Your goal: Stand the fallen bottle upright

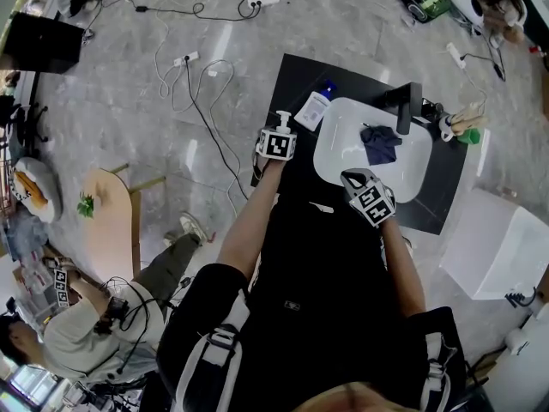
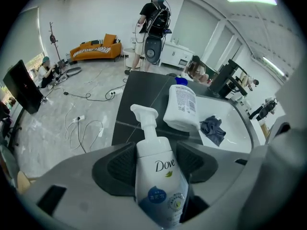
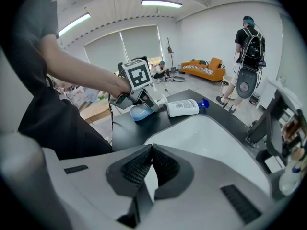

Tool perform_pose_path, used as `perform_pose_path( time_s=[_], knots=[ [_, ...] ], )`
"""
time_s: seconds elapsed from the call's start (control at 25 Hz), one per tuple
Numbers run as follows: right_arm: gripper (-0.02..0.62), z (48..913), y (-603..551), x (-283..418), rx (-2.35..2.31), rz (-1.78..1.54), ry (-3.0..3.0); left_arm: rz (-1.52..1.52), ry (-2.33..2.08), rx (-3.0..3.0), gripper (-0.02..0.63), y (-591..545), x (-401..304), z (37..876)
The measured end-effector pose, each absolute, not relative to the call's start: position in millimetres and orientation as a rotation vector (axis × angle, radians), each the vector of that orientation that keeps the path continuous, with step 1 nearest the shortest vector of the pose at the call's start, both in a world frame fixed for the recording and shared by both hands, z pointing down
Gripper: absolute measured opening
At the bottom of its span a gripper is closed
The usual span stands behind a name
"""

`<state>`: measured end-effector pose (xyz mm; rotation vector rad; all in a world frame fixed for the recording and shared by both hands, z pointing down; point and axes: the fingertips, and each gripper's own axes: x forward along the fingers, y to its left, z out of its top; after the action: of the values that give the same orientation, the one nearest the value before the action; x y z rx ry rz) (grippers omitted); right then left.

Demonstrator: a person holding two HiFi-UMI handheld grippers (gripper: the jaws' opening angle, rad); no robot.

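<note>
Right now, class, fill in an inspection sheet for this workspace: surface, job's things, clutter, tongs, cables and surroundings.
Surface: dark counter with a white sink and black tap.
Job's things: pump bottle tilted over, not upright; blue-capped bottle on its side beside the sink.
Clutter: dark cloth in the sink.
Tongs: left tongs open, astride the pump bottle; right tongs shut, empty.
Cables: power strip and leads on the floor.
Surroundings: seated person, orange sofa.
</note>
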<state>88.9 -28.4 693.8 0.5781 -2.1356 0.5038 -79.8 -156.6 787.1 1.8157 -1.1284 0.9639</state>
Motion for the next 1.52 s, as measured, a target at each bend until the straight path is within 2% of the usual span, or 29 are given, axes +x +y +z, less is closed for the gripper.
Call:
perform_pose_path(
  time_s=[0.36, 0.56, 1.52],
  knots=[
    [0.06, 693, -28, 94, 0.593, 0.503, -2.134, 0.959, -1.136, 1.81, 0.256, -154, -87, 782],
    [0.06, 695, -25, 95, 0.606, 0.513, -2.136, 0.847, -1.105, 1.895, 0.252, -149, -78, 766],
    [0.06, 687, 6, 54, 0.615, 0.523, -2.205, 0.675, -1.149, 2.274, 0.238, -112, -91, 703]
  ],
)
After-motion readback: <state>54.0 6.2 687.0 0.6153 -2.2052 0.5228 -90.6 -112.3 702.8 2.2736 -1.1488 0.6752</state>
